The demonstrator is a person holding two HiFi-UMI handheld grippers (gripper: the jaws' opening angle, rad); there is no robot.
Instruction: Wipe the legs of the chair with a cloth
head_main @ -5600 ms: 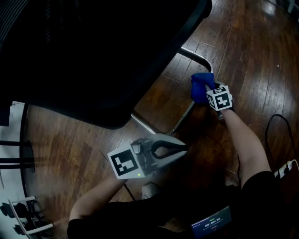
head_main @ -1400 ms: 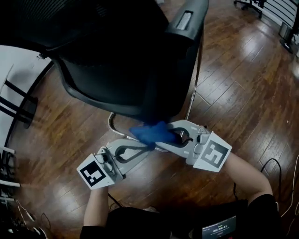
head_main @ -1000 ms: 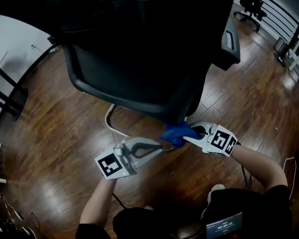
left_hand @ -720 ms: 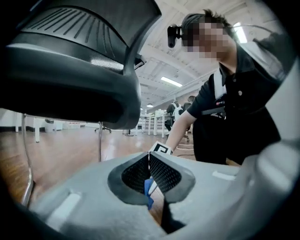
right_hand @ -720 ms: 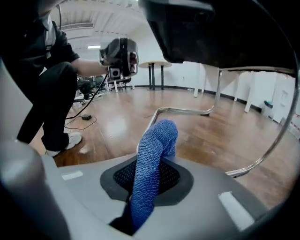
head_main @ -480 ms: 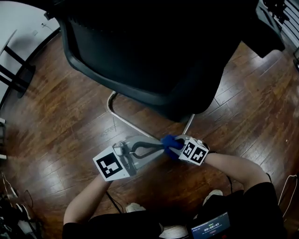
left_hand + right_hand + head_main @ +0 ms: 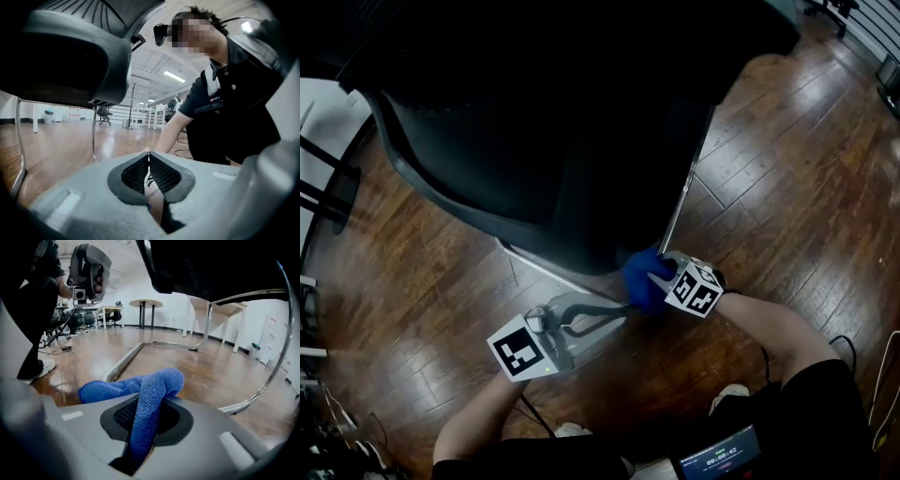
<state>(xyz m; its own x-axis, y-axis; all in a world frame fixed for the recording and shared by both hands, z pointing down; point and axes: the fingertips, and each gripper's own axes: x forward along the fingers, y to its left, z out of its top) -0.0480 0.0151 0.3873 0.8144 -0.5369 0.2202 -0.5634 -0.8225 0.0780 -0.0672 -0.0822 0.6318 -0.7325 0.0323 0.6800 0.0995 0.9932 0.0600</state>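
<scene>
Right tongs (image 7: 147, 412) pinch the blue cloth (image 7: 641, 275) at the chair's chrome leg (image 7: 677, 212) (near the floor); left tongs (image 7: 149, 162) closed, empty. That narrow pinched fold could pull free while rubbing.

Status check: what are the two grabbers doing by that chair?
Right gripper shut on blue cloth, at chrome chair leg. Left gripper shut, empty, alongside. Nothing blocking.

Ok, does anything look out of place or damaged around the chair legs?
Nothing stands out. The blue cloth sits clamped in the right gripper by the chrome chair leg, the left gripper is shut and empty, and no spill shows on the wooden floor.
</scene>
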